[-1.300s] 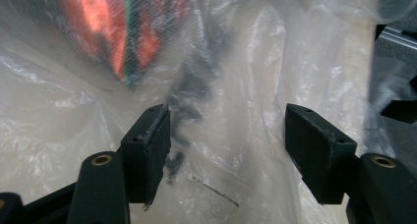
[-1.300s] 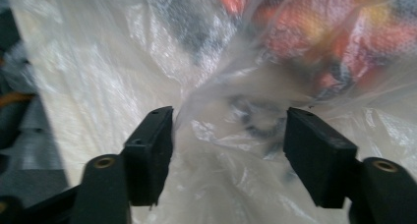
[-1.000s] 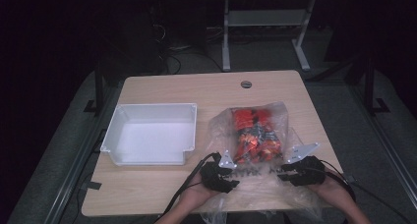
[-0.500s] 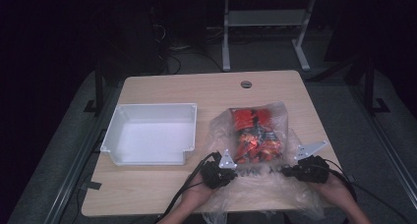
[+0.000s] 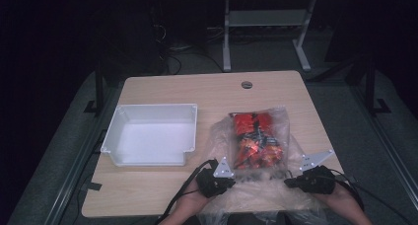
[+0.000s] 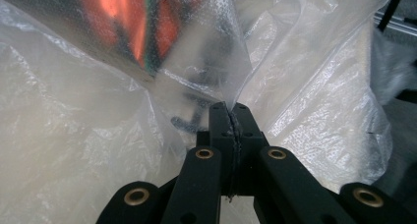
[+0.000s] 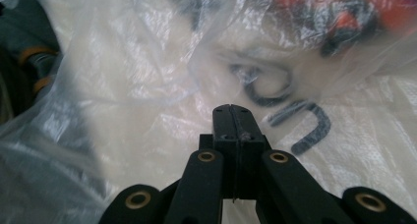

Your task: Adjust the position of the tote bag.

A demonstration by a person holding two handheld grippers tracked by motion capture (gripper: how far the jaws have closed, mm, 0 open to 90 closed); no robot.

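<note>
Fingers of left gripper and right gripper pinch clear crinkled bag; red-orange pieces inside.

Both grippers are black. The left gripper carries a grey three-cornered plate with small dark holes; the right gripper carries a like plate on its right. Black cables trail from each toward the near edge. Close up, the flat black jaw links show brass-ringed pivots and small screws near the tips.

Dim room, light wooden table, dark grey floor, white metal frame behind
</note>
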